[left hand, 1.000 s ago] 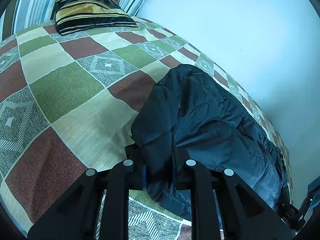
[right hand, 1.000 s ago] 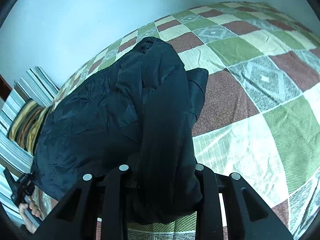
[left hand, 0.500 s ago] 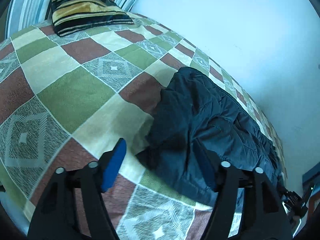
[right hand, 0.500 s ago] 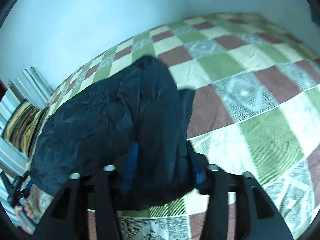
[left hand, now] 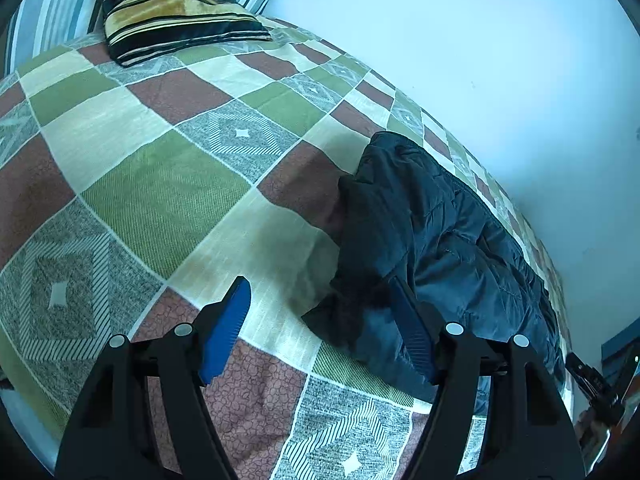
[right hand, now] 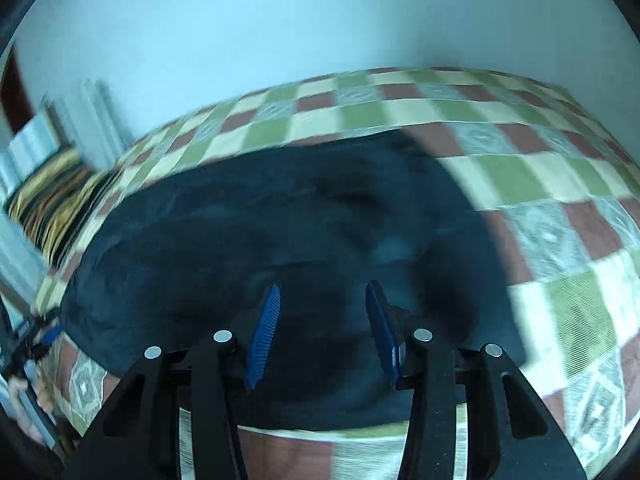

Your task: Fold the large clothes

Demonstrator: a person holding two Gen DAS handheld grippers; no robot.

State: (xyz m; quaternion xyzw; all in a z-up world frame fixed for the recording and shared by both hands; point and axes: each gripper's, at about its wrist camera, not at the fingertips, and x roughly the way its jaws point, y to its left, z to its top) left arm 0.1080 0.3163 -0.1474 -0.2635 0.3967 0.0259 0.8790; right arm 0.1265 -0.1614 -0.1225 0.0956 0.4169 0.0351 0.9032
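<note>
My left tongs [left hand: 320, 320] are released, with the two blue pads spread wide and nothing between them; one pad is over the bedspread [left hand: 168, 184] and the other is just beside the near edge of the jacket [left hand: 432, 240]. My right tongs [right hand: 324, 320] are also released, the pads apart, and they hang above the middle of the dark cloth without gripping it, though this view is blurred and I cannot tell how close they are to the cloth. The jacket is a dark padded one, and it lies on the bed in a long bundle near the wall [left hand: 460, 40], with one part laid over the rest, so it looks already folded once along its length. The striped pillow [left hand: 172, 4] at the head of the bed is well apart from it. I judge that one fold is set down and I am between two folds. For the next move I think I must choose new places to grip, probably at one short end of the bundle, one corner for each tongs, and then bring that end over toward the other end. The cloth is thick and slippery, so the pads should take all layers together; otherwise the upper layer may slide and open the fold.
</note>
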